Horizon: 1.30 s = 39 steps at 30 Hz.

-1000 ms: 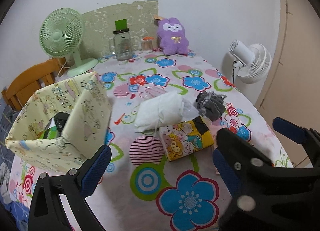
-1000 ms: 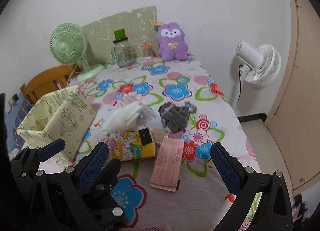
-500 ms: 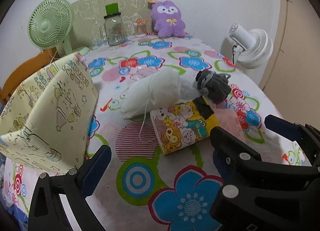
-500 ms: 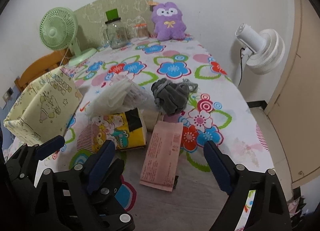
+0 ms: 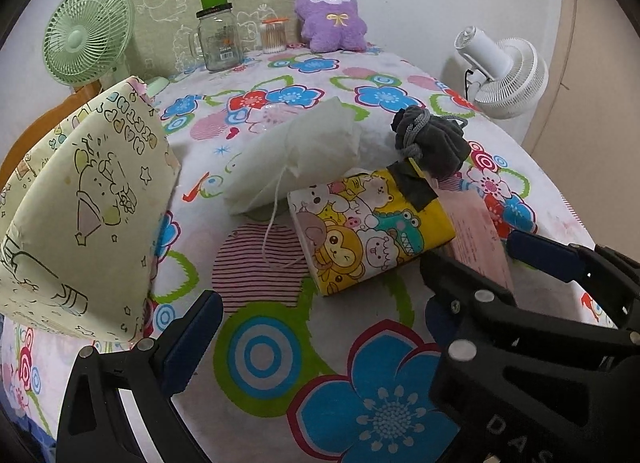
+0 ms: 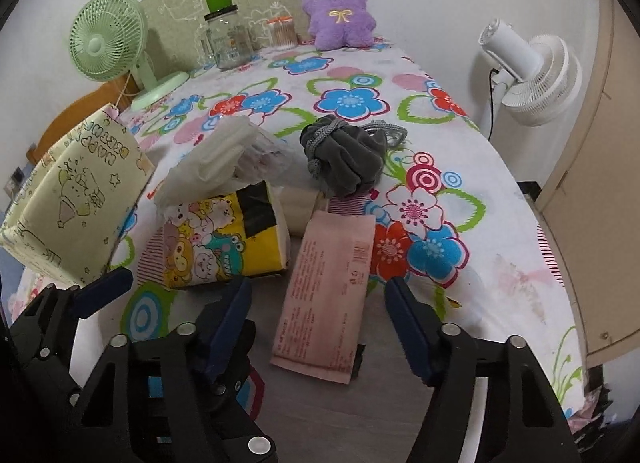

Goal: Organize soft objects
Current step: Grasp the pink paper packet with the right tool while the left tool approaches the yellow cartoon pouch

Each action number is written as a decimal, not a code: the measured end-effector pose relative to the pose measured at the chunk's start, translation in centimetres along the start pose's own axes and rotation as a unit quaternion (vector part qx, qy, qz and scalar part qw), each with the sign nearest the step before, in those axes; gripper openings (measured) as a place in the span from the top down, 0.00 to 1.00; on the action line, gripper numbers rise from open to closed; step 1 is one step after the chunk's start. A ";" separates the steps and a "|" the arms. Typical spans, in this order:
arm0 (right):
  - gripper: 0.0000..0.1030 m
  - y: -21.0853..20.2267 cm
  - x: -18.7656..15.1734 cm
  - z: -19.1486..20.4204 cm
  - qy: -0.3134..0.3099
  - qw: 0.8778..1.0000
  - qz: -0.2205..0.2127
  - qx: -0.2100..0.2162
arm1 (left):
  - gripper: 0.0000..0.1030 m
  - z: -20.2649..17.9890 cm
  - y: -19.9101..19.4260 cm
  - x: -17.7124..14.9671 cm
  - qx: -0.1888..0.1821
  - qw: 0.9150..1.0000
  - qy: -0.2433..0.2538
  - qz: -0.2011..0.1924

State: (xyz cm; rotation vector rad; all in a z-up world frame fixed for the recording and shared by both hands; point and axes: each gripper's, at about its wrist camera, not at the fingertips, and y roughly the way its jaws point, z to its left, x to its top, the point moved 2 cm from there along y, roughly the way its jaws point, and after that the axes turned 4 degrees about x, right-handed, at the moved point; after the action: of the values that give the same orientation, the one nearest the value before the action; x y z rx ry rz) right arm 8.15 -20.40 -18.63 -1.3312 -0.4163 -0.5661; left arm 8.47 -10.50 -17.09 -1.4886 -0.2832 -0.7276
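Pink, flat and paper-like, a packet (image 6: 326,295) is seen lying on the flowered tablecloth (image 6: 460,191), between the closing jaws of the right gripper (image 6: 318,321), untouched by either pad. Just left of it a yellow cartoon tissue pack (image 6: 218,241) is found, a grey pouch (image 6: 344,159) beyond. The left gripper (image 5: 320,327) is held wide apart, nothing grasped.

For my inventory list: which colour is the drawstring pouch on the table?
Dark grey, with a lighter grey cord; the drawstring pouch shows best in the right wrist view.
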 end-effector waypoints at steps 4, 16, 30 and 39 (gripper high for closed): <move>0.50 0.0 0.1 -0.2 -0.004 1.000 -0.001 -0.013 | 0.01 -0.2 0.0 0.1 0.002 1.000 0.003 -0.002; 0.58 -0.9 0.0 -1.5 0.005 1.000 -0.009 -0.015 | 0.01 -1.3 0.0 0.8 0.003 1.000 0.013 -0.005; 0.58 -2.1 1.8 -2.6 0.006 0.999 -0.035 -0.016 | 0.01 -2.0 0.3 3.0 0.011 1.000 0.004 -0.020; 0.58 -1.8 3.0 -3.2 0.009 0.999 -0.043 -0.024 | 0.01 -2.3 1.3 4.4 0.013 1.000 0.005 -0.028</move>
State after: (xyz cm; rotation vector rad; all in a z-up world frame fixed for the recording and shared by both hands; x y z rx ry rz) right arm 9.32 -24.19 -16.07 -1.3575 -0.4487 -0.6636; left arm 12.03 -13.95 -15.70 -1.4565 -0.3260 -0.7728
